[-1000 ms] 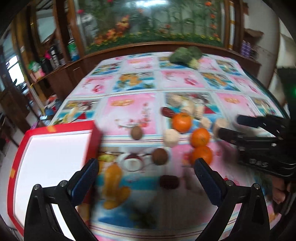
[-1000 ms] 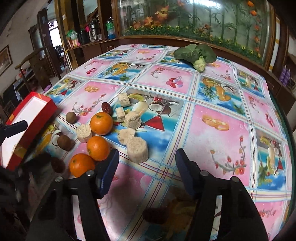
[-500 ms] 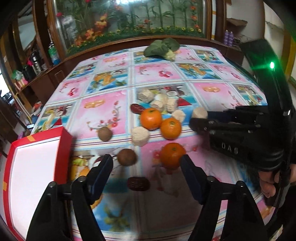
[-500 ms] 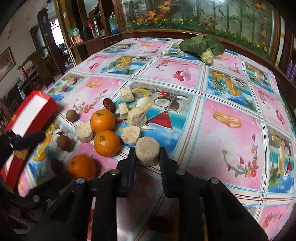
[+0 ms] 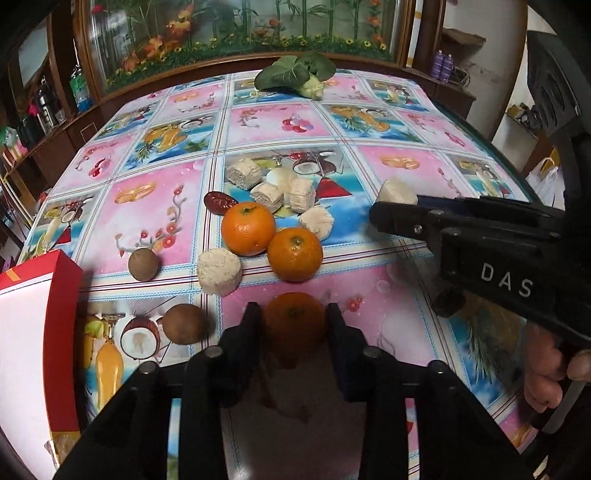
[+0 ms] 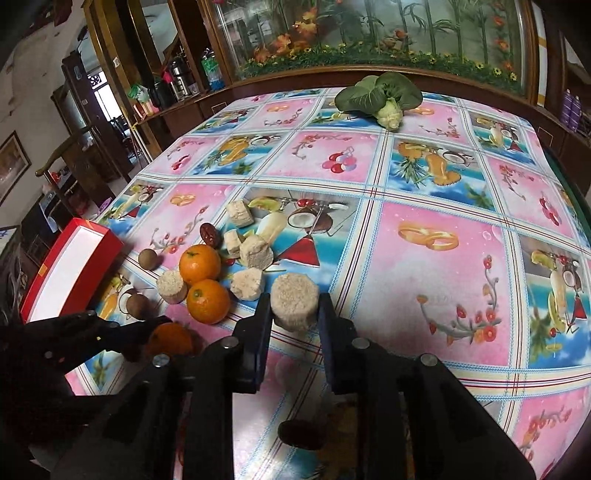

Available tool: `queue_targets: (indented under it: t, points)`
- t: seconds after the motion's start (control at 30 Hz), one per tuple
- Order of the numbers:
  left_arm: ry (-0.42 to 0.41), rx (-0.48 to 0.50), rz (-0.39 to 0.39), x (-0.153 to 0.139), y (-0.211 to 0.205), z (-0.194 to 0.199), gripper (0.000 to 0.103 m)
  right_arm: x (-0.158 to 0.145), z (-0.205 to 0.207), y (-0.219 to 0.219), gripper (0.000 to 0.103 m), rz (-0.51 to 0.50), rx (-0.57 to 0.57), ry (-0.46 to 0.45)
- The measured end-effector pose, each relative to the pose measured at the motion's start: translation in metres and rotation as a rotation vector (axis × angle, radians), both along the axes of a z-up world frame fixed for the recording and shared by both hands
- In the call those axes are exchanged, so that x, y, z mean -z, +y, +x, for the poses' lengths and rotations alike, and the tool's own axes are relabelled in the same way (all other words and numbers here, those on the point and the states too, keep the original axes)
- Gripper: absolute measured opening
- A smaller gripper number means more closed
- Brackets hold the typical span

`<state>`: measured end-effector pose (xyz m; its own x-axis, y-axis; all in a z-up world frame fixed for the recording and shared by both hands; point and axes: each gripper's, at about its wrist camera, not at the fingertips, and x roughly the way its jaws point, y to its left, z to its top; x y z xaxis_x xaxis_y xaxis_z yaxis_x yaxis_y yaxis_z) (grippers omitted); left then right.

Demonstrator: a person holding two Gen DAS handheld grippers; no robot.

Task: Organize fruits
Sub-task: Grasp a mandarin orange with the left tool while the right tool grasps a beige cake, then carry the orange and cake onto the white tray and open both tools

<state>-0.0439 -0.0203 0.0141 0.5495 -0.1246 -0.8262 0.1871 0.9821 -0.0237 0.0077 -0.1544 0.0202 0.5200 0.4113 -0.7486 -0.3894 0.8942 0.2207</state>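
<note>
Grasp step: my left gripper (image 5: pixel 291 321) is clamped on the nearest orange (image 5: pixel 293 320), right gripper (image 6: pixel 293 312) pinches a rice cake (image 6: pixel 294 306), both on the tablecloth (image 6: pixel 424 229); next I'd lift toward the red box (image 5: pixel 33 332).

Far beyond the jaws we see a leafy green vegetable (image 6: pixel 382 98) lying on the counter (image 6: pixel 424 192) with its fruit-print cloth; behind it runs a glass-fronted cabinet (image 6: pixel 369 33) of artificial flowers and bamboo.
</note>
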Motion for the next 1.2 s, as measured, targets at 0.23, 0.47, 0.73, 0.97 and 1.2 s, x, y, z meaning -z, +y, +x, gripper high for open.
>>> queue_targets:
  t: [0.23, 0.47, 0.73, 0.97, 1.2]
  points:
    - [-0.022, -0.014, 0.0, -0.001, 0.0, -0.003, 0.032, 0.001, -0.001, -0.001, 0.027, 0.011, 0.009, -0.004]
    - [-0.062, -0.043, 0.023, -0.009, 0.006, -0.006, 0.032, -0.001, -0.002, -0.003, 0.027, 0.021, 0.017, -0.028]
    - [-0.072, -0.067, 0.019, -0.01, 0.013, -0.007, 0.032, 0.002, -0.001, -0.003, 0.027, 0.02, 0.025, -0.024]
    - [-0.099, -0.106, -0.007, -0.022, 0.027, -0.012, 0.032, -0.004, -0.005, -0.005, 0.027, 0.074, 0.023, -0.049]
    - [-0.195, -0.214, -0.06, -0.059, 0.078, -0.044, 0.032, -0.027, -0.029, 0.024, 0.027, 0.189, -0.031, -0.111]
